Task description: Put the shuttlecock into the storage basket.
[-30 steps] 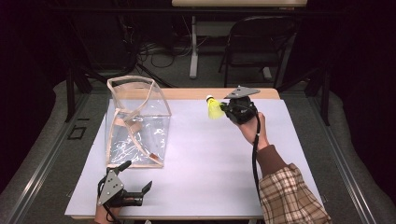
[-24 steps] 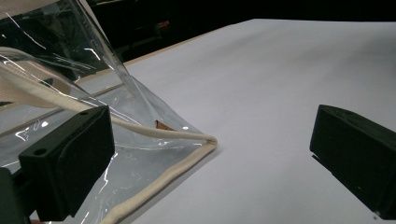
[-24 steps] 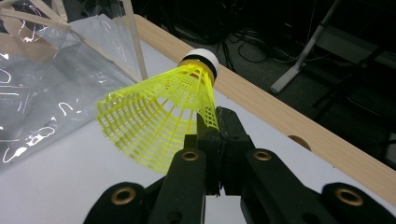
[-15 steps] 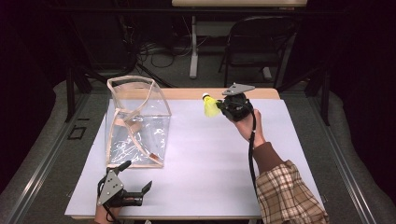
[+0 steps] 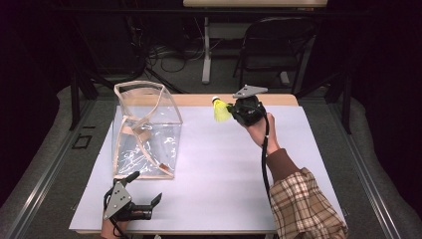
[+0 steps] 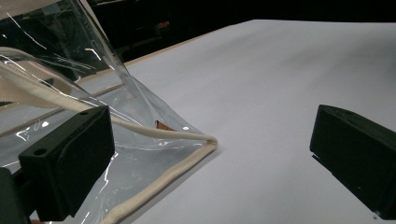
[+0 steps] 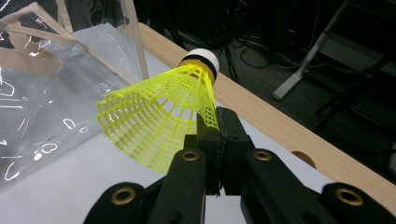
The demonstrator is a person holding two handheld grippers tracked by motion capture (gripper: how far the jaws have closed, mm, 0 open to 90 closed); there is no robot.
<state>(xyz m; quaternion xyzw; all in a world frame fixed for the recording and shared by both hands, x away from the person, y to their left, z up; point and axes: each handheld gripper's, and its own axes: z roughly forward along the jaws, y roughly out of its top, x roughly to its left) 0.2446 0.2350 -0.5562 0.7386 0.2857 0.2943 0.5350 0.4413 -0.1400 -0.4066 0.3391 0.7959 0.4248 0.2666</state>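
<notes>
A yellow plastic shuttlecock (image 5: 220, 109) with a white cork tip hangs above the far part of the white table (image 5: 229, 174). My right gripper (image 5: 230, 108) is shut on the rim of its mesh skirt (image 7: 159, 121), and the right gripper view shows the two jaws pinched together (image 7: 217, 126). The cork points towards the far wooden edge. A clear plastic bag (image 5: 147, 129) with cream trim stands open at the table's left. My left gripper (image 5: 145, 188) rests at the near left edge, open, with the bag's bottom corner (image 6: 205, 140) just ahead of its jaws (image 6: 212, 163).
A bare wooden strip (image 5: 199, 99) runs along the table's far edge. Beyond it are a folding chair (image 5: 278, 50), a stand leg and floor cables. A person's plaid sleeve (image 5: 303, 204) comes in at the lower right. Something small and brown lies inside the bag (image 5: 161, 164).
My right gripper has carried the shuttlecock a little to the left and towards the far edge. The left gripper and the bag have stayed put.
</notes>
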